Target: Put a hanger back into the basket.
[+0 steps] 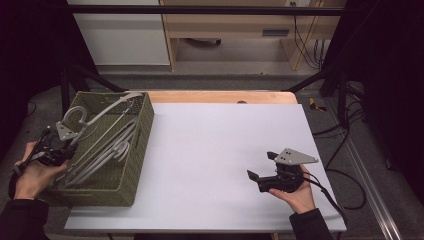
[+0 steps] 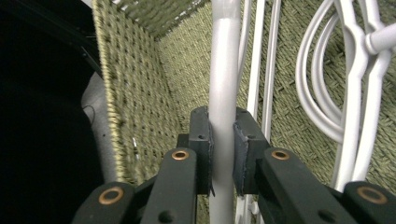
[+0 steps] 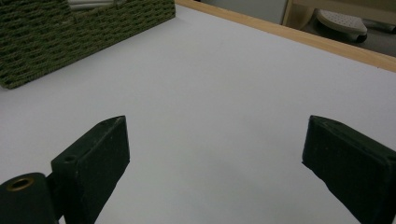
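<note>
Now left gripper (image 2: 222,140) clamping white hanger (image 2: 224,70), woven basket (image 2: 135,93)

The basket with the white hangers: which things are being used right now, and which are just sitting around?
Being used:
- white hanger, pinched by the left gripper
- woven green basket holding the hangers

Just around:
- right gripper, jaws wide open over the bare white table
- other hangers lying in the basket
- cables on the floor
</note>
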